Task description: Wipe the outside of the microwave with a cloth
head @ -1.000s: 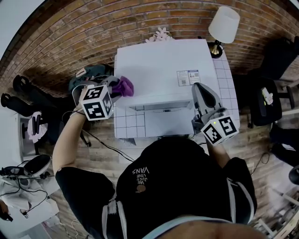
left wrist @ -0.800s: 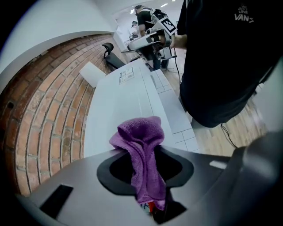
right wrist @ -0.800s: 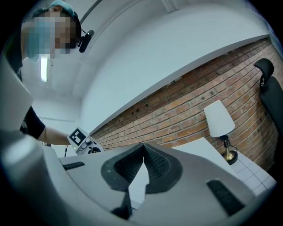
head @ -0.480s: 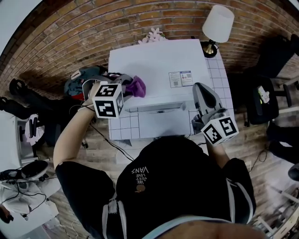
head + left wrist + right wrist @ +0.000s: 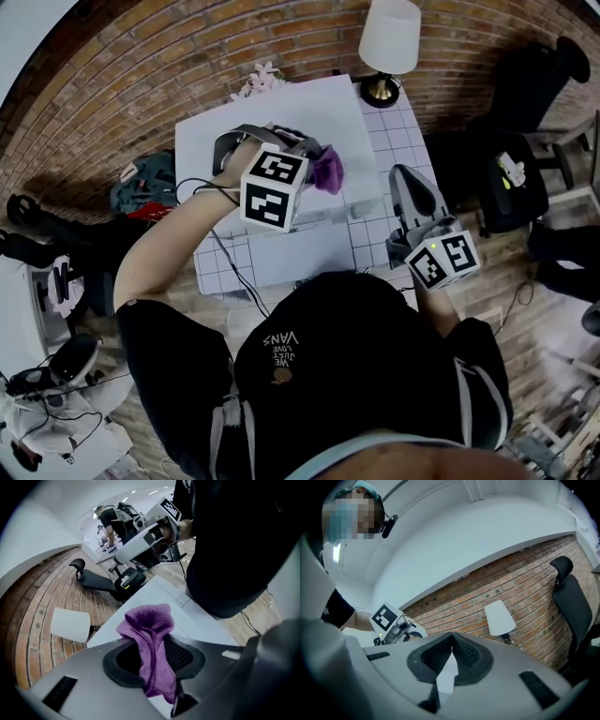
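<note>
Right gripper (image 5: 450,645): It is close by your right side, off the microwave. Its jaws are pressed together with nothing in them.
Left gripper (image 5: 152,644): You reach out with it over the microwave. Its jaws pinch the purple cloth.
Cloth (image 5: 147,623): It sits bunched up in the left jaws. Its loose end pokes out past the tips and rests on the top of the microwave, near the front edge.
Cloth direction: Its long way runs along the jaws. The free end points away from the left gripper, toward your right gripper.
Microwave (image 5: 281,108): The white box stands on the tiled counter (image 5: 398,141). Its long side runs left to right in front of you, and the door side faces you.
Task so far: It looks like you are busy wiping the top. The front and the sides look like they are left to do. I cannot tell which spots are clean.
Far back: A white lamp (image 5: 389,37) stands behind the microwave, by the brick wall (image 5: 141,56).
</note>
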Available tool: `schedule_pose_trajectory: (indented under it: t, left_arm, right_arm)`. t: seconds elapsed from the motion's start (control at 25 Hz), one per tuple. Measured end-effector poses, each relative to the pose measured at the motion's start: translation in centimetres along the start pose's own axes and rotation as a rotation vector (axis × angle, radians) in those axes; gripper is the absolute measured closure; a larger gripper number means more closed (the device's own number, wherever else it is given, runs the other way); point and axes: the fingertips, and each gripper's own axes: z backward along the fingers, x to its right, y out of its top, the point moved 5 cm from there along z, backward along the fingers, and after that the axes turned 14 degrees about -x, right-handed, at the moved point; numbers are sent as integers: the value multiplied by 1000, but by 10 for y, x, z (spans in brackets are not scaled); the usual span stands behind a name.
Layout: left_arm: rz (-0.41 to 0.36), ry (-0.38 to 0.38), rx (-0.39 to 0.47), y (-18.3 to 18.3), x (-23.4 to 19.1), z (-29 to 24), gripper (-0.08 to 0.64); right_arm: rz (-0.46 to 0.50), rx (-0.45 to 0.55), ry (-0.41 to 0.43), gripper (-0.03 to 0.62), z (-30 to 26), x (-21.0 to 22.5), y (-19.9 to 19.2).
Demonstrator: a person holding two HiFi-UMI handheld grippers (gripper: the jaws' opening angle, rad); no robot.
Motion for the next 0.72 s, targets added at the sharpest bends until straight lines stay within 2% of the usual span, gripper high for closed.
schedule_pose_trajectory:
  t: [0.32,0.48,0.6,0.72]
  left_arm:
    - [-122,22,56,75,-47,-12,428]
    - [-168,35,73,100,-59,-16,428]
    - [-159,49,88,104,-64,-16,428]
    - [-99,86,126,96,-69,-9,428]
  right_arm:
    - [-6,18,-67,592,26,43,8]
    - [-5,22,-79,592,32,51,11]
    - [-5,22,-83,592,34,53,12]
    - [-3,21,-82,592,34,50,13]
